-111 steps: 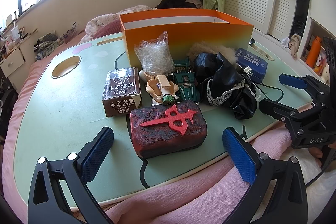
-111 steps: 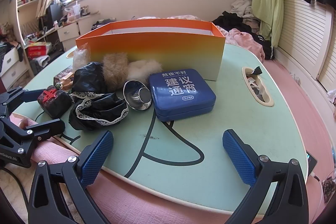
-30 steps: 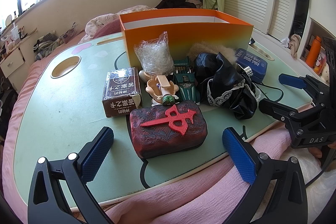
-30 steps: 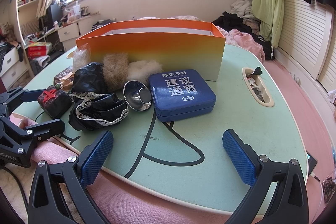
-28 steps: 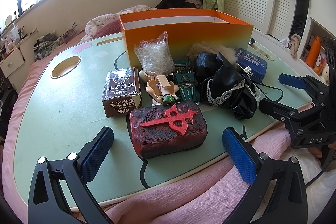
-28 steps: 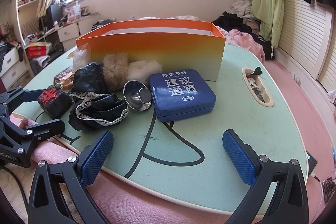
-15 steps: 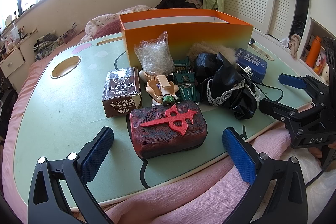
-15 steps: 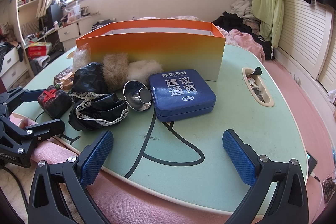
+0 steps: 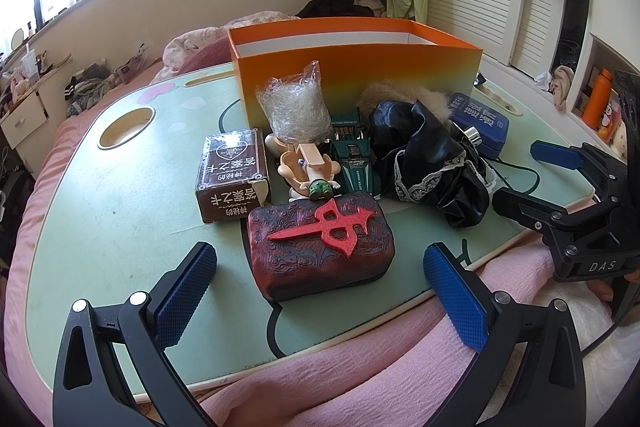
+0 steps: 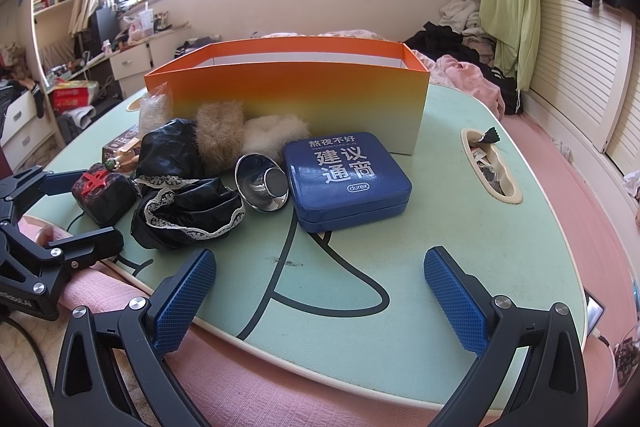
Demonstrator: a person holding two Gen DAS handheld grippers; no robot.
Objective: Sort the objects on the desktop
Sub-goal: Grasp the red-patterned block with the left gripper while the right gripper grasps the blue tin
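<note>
While both tongs, left [image 9: 320,291] and right [image 10: 320,291], stay spread and empty as before, a carved red block [image 9: 320,243] and glossy blue tin [image 10: 346,179] lie unmoved before the orange cardboard box [image 10: 292,99].

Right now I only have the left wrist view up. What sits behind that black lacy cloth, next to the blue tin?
Observer: A shiny metal funnel-shaped piece lies on its side between the black lacy cloth and the blue tin.
Operator: My view barely shows the tin's top. Any printing on it?
Observer: Yes, white Chinese characters and a small "durex" mark on the lid.
Operator: Anything on the table's far right side?
Observer: An oval slot in the table holds some small dark items; I cannot tell what they are.
Operator: And the right gripper?
Observer: The right gripper is open, holding nothing, at the table's near edge.
</note>
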